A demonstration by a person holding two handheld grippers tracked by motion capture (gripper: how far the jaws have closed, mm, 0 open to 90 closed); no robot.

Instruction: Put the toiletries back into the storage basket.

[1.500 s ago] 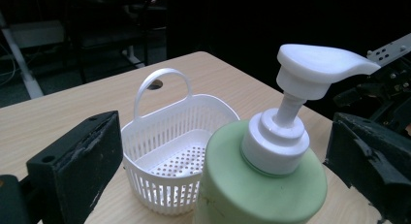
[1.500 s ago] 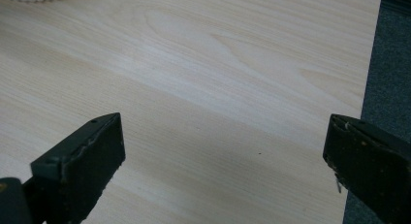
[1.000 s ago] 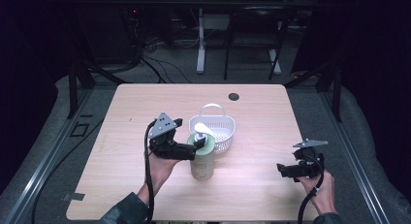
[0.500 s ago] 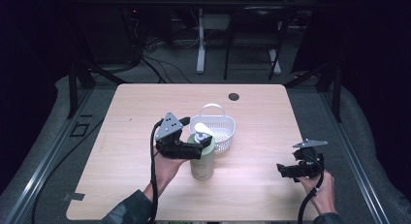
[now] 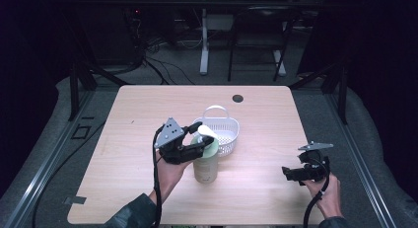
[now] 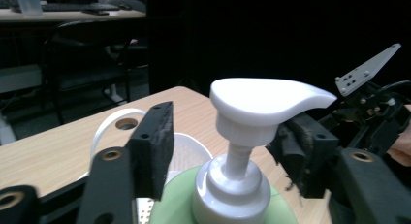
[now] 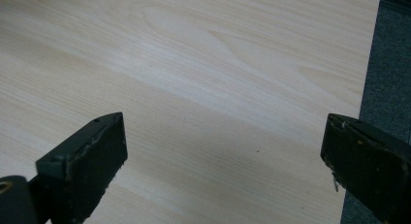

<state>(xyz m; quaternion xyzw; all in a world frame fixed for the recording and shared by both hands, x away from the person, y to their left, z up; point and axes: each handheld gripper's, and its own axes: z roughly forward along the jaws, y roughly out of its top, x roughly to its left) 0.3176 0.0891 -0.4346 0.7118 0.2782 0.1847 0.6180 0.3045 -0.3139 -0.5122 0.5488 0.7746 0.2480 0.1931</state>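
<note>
A pale green pump bottle (image 5: 205, 164) with a white pump head (image 6: 271, 100) stands upright at mid-table, just in front of a white basket (image 5: 226, 135). My left gripper (image 5: 202, 135) reaches in from the left, level with the pump, one jaw on each side of the pump's neck. Its jaws have just been closing. In the left gripper view (image 6: 225, 146) the right pad sits at the collar and a gap remains at the left pad. My right gripper (image 5: 288, 173) hovers low near the table's right front edge, open over bare wood (image 7: 223, 156).
The wooden table (image 5: 148, 119) has a dark round hole (image 5: 237, 98) at the back. The basket's handle (image 6: 109, 124) arches behind my left jaw. The table's right edge (image 7: 368, 64) and grey floor lie close to my right gripper. Chairs and desks stand in the dark behind.
The left jaws have drawn much closer together around the pump neck, and the gripper has shifted slightly at the bottle. The right gripper and the bottle have stayed put.
</note>
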